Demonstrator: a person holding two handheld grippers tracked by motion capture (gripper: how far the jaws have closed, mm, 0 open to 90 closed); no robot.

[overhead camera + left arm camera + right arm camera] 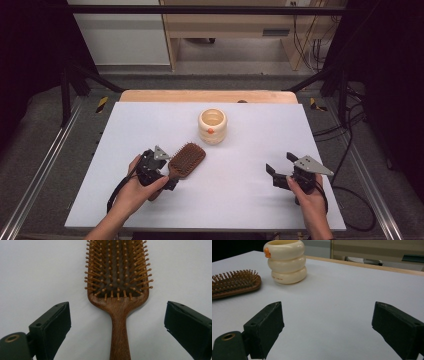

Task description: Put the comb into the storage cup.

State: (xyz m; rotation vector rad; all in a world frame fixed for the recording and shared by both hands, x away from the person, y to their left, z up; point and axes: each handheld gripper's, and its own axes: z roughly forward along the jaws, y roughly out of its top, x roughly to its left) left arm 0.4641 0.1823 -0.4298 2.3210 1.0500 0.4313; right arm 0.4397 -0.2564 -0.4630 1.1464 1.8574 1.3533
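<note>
On cream cup [287, 261]: small print, unreadable.

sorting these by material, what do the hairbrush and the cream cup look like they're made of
Hairbrush: looks like brown wood with a dull finish; grain streaks run along the handle, and the pins seem wooden too, with rounded tips.

Cream cup: probably glazed ceramic, perhaps glossy plastic; its three stacked rings are smooth with a soft sheen, and an orange beak-like knob sits on the side.

High view overhead, facing forward; gripper views low, close (all share hairbrush [186, 160]).
</note>
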